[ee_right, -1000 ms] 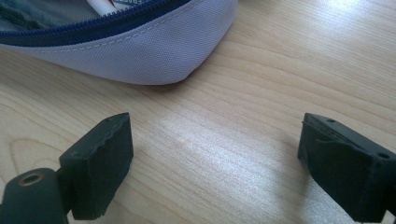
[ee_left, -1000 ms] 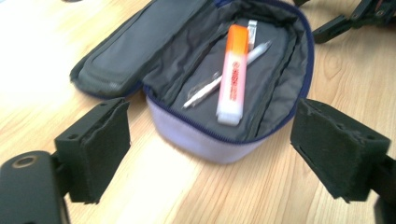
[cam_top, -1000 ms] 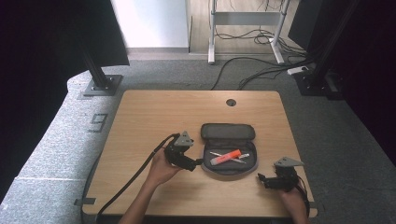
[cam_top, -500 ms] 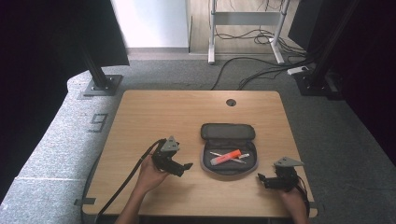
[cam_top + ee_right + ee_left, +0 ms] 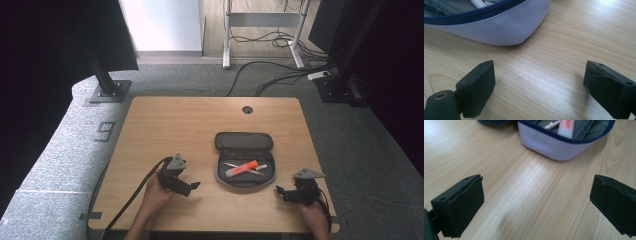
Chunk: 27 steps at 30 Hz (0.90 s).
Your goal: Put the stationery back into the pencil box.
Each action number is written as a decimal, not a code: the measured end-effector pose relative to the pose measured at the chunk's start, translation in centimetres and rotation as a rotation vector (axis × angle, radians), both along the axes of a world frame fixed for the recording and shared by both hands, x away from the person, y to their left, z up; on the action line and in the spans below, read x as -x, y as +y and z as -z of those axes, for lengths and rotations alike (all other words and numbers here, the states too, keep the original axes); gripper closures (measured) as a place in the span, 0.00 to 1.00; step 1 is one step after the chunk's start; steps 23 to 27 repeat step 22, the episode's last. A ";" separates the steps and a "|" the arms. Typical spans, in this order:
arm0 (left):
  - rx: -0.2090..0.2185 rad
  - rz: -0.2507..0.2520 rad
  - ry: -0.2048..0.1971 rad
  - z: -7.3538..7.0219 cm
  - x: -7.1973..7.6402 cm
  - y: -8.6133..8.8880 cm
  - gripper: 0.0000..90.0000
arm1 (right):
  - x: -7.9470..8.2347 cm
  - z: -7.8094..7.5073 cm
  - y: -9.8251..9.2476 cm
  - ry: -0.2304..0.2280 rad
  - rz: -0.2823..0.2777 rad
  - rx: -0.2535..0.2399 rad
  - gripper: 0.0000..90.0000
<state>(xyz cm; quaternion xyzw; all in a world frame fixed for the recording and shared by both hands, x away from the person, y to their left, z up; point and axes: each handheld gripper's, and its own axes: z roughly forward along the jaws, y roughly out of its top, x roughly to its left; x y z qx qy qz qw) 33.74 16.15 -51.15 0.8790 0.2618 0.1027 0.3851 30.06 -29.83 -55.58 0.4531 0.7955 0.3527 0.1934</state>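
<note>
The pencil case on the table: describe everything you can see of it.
The pencil case is a soft, oval pouch of pale grey woven fabric with a dark blue zipper edge. It lies unzipped and open flat on the wooden table, lid folded back away from the person. Inside lie an orange marker and a thin white pen. Nothing grips it; it sits between the left gripper and right gripper.

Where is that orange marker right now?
In the high view the orange marker lies inside the open pencil case, right of the table's middle, beside a white pen and between the two grippers.
</note>
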 end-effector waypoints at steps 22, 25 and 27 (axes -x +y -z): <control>-0.096 -0.026 0.046 3.7 0.5 0.6 0.00 | 0.1 0.0 0.0 -0.001 -0.001 -0.001 0.12; -0.096 -0.026 0.046 3.7 0.5 0.6 0.00 | 0.1 0.0 0.0 -0.001 -0.001 -0.001 0.12; -0.096 -0.026 0.046 3.7 0.5 0.6 0.00 | 0.1 0.0 0.0 -0.001 -0.001 -0.001 0.12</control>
